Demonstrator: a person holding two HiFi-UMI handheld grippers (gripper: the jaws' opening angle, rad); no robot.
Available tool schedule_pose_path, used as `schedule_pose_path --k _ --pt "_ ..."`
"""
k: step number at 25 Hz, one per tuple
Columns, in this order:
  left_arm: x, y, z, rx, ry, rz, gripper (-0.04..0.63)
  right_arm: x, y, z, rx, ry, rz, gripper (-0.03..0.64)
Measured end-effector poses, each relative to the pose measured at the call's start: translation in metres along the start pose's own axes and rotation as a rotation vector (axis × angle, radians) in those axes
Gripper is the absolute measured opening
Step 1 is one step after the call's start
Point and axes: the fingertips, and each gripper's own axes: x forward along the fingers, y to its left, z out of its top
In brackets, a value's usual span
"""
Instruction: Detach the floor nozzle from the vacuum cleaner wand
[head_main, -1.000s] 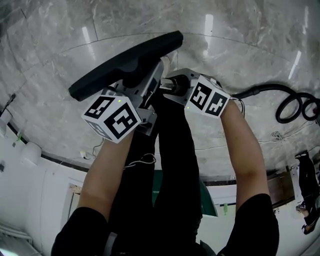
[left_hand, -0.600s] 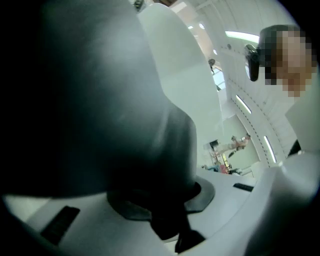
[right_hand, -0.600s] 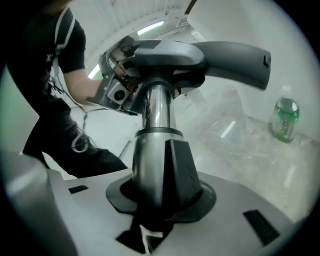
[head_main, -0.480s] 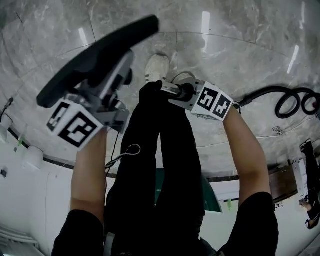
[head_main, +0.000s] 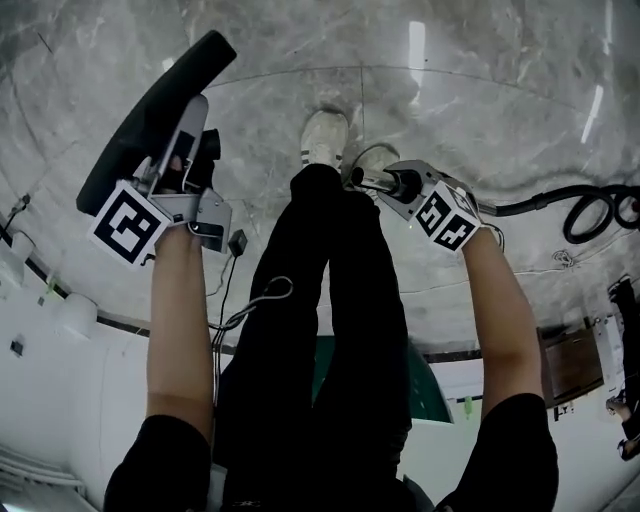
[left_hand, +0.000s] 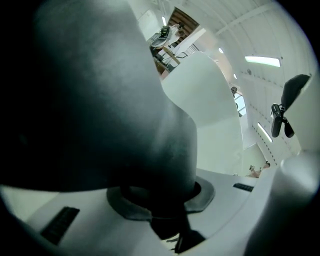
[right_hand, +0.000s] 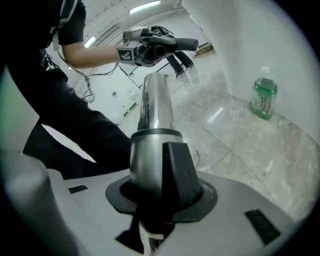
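The black floor nozzle (head_main: 150, 110) is off the wand and hangs at the left of the head view, with my left gripper (head_main: 185, 165) shut on its neck. In the left gripper view that dark neck (left_hand: 100, 100) fills most of the picture and sits between the jaws. My right gripper (head_main: 388, 185) is shut on the free end of the metal wand (right_hand: 154, 112), which has a black clip (right_hand: 182, 175) on its side. The right gripper view also shows the left gripper (right_hand: 150, 47) with the nozzle, held well apart from the wand tip.
The person's black trouser legs (head_main: 320, 300) and a white shoe (head_main: 325, 135) stand between the two grippers on a grey marble floor. A black hose (head_main: 590, 210) coils at the right. A green bottle (right_hand: 263, 98) stands on the floor. A thin cable (head_main: 240, 290) hangs by the left arm.
The left gripper has carried the nozzle away to the left, clear of the wand. The right gripper, with the wand end in it, has shifted slightly right.
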Motion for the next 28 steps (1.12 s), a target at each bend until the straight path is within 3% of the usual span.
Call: schedule_pose_path --k 4,8,10,18,28 --pt "0.012 0.005 -0.038 0.005 0.078 0.033 0.114 0.009 -0.007 0.002 -0.023 -0.009 -0.027 0.147" --pt "0.023 -0.007 -0.049 0.182 0.158 0.009 0.114 0.008 -0.009 0.002 -0.040 -0.007 -0.062 0.147" --pt "0.025 -0.015 -0.047 0.206 0.162 -0.009 0.114 0.003 -0.011 0.003 -0.028 -0.014 -0.090 0.147" --pt "0.030 -0.018 -0.055 0.200 0.221 -0.023 0.115 0.008 -0.016 0.016 -0.036 -0.002 -0.113 0.147" --pt "0.029 -0.018 -0.054 0.169 0.210 -0.034 0.115 0.016 -0.024 0.031 -0.024 -0.018 -0.125 0.147"
